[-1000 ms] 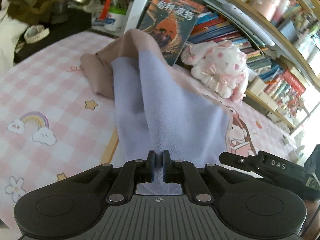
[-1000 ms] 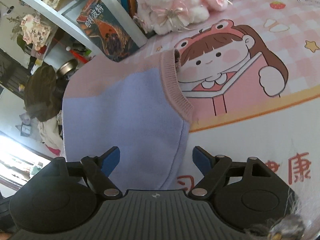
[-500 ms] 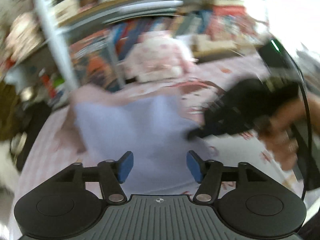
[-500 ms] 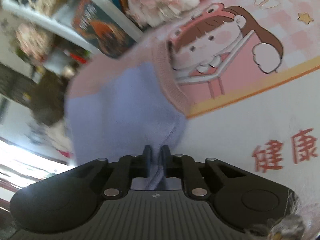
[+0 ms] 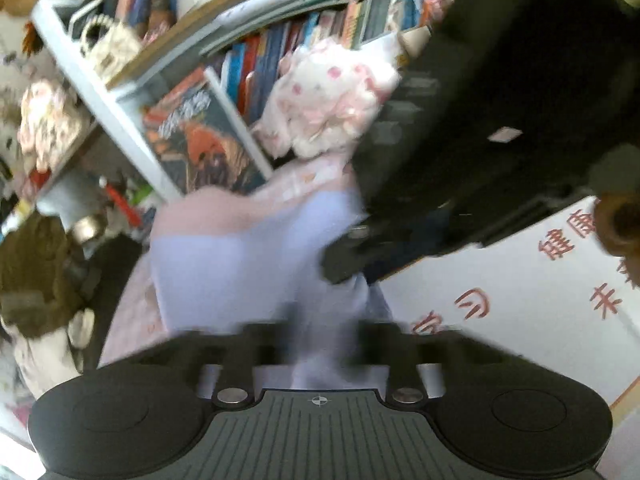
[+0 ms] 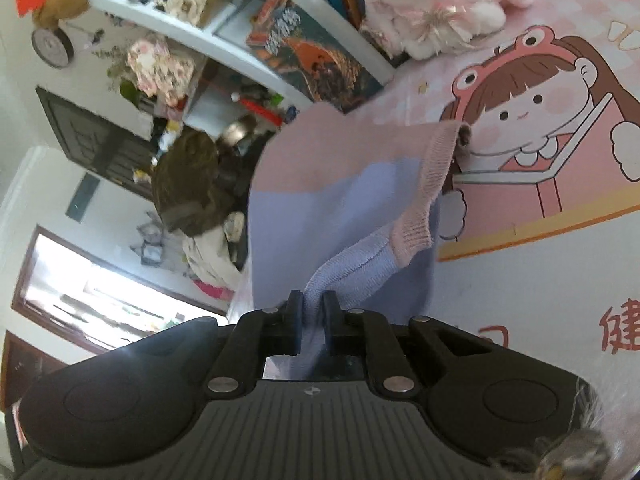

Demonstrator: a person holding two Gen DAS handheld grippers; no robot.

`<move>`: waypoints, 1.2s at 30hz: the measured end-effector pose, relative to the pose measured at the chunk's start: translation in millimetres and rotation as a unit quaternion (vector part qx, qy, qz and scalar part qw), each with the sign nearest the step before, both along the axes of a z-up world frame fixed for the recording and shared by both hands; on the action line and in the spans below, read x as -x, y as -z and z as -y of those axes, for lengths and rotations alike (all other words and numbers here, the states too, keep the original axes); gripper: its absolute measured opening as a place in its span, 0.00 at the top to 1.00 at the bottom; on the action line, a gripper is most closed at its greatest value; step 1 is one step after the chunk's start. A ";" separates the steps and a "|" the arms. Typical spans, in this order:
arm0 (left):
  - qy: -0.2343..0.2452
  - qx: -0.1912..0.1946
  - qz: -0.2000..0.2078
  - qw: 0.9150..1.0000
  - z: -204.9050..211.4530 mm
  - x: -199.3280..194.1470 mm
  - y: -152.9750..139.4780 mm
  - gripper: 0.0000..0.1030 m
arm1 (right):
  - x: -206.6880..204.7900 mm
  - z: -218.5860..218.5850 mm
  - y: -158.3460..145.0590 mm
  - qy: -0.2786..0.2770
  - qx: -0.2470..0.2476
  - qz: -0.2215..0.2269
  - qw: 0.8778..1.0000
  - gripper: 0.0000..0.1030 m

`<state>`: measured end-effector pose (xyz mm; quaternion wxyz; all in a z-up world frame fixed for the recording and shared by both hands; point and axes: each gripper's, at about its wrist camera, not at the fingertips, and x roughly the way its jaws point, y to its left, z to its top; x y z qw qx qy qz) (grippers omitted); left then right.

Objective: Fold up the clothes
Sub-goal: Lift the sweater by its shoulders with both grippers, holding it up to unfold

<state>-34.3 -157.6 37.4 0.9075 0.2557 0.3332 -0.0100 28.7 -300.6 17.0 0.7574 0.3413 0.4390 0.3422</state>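
Observation:
A lilac and pink knit sweater (image 6: 320,208) lies on the cartoon-print table cover, one edge lifted. My right gripper (image 6: 313,308) pinches a bunched lilac edge near the pink ribbed hem (image 6: 424,184); its jaws are easing open slightly but the pads still press the cloth. In the blurred left wrist view my left gripper (image 5: 324,340) is closing, with lilac cloth of the sweater (image 5: 240,264) between its fingers. The right gripper (image 5: 348,268) shows there as a large black body just ahead to the right, its tip in the same cloth.
A pink and white plush toy (image 6: 432,12) and a leaning book (image 6: 316,60) stand at the back against a crowded bookshelf (image 5: 280,40). The printed table cover (image 6: 540,280) stretches to the right. A hand (image 5: 616,220) shows at the right edge. Dark clutter (image 6: 188,184) sits left.
My left gripper let go of the sweater, rolled and swung over beside the right gripper, then closed on lilac cloth again. My right gripper shut on the lilac edge and lifted it.

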 end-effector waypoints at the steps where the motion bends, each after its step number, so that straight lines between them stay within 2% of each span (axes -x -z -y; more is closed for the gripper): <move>1: -0.012 0.005 0.010 1.000 -8.6 1.3 -6.9 0.89 | 0.4 0.3 1.1 0.005 0.010 -0.004 1.000 0.81; 2: -0.023 0.011 0.023 0.999 -17.3 3.4 -15.1 0.89 | 0.3 2.3 2.2 0.018 0.022 -0.009 1.000 0.69; 4: -0.041 0.019 0.049 0.998 -33.9 9.8 -31.7 0.89 | -3.7 9.2 7.4 0.040 0.019 -0.023 0.999 0.60; 7: -0.047 0.020 0.085 0.995 -53.5 23.7 -57.0 0.89 | -13.3 25.7 20.5 0.084 -0.016 -0.063 0.994 0.56; 9: -0.055 0.024 0.097 0.993 -63.5 24.0 -69.9 0.89 | -22.3 30.4 28.1 0.107 -0.020 -0.086 0.990 0.55; 10: -0.060 0.027 0.102 0.993 -68.7 23.1 -76.0 0.89 | -26.2 28.1 27.6 0.103 0.000 -0.079 0.991 0.55; 11: -0.066 0.030 0.108 0.992 -73.4 21.5 -81.7 0.89 | -29.3 21.0 23.6 0.089 0.043 -0.056 0.994 0.55; 13: -0.074 0.039 0.119 0.989 -79.7 19.9 -91.7 0.89 | -27.6 1.6 14.4 0.042 0.134 0.015 0.990 0.55; 14: -0.076 0.044 0.122 0.989 -82.4 17.8 -95.9 0.89 | -24.3 -9.8 9.4 0.014 0.180 0.058 0.982 0.55; 16: -0.074 0.049 0.128 0.988 -85.9 15.0 -99.7 0.89 | -15.1 -32.9 2.2 -0.045 0.257 0.141 0.955 0.55; 18: -0.067 0.045 0.134 0.988 -85.9 14.5 -103.7 0.89 | -0.6 -57.3 0.8 -0.093 0.317 0.220 0.918 0.55; 20: -0.062 0.038 0.138 0.988 -86.7 14.8 -106.1 0.89 | 12.9 -75.4 4.5 -0.118 0.363 0.282 0.880 0.55; 22: -0.061 0.037 0.140 0.988 -90.5 14.8 -109.3 0.89 | 17.0 -90.8 7.9 -0.122 0.401 0.328 0.847 0.55; 24: -0.062 0.037 0.142 0.987 -95.2 14.5 -111.9 0.89 | 13.8 -100.5 11.6 -0.114 0.425 0.359 0.823 0.56; 25: -0.064 0.037 0.142 0.987 -97.9 14.4 -113.0 0.89 | 11.2 -103.6 13.0 -0.110 0.431 0.369 0.816 0.57; 27: -0.069 0.037 0.143 0.987 -103.6 14.4 -114.3 0.89 | 6.4 -107.7 13.2 -0.100 0.432 0.386 0.809 0.59; 28: -0.072 0.037 0.143 0.986 -107.1 14.4 -114.8 0.89 | 5.3 -107.5 11.3 -0.095 0.426 0.394 0.809 0.63; 31: -0.084 0.046 0.146 0.985 -118.0 14.1 -116.4 0.89 | 5.1 -102.8 -0.1 -0.082 0.387 0.409 0.822 0.80; 32: -0.088 0.050 0.147 0.984 -121.2 13.9 -117.3 0.89 | 5.6 -101.6 -4.3 -0.078 0.375 0.415 0.825 0.82; 36: -0.099 0.058 0.160 0.980 -131.4 13.7 -123.8 0.89 | 5.4 -101.9 -21.3 -0.063 0.365 0.445 0.815 0.91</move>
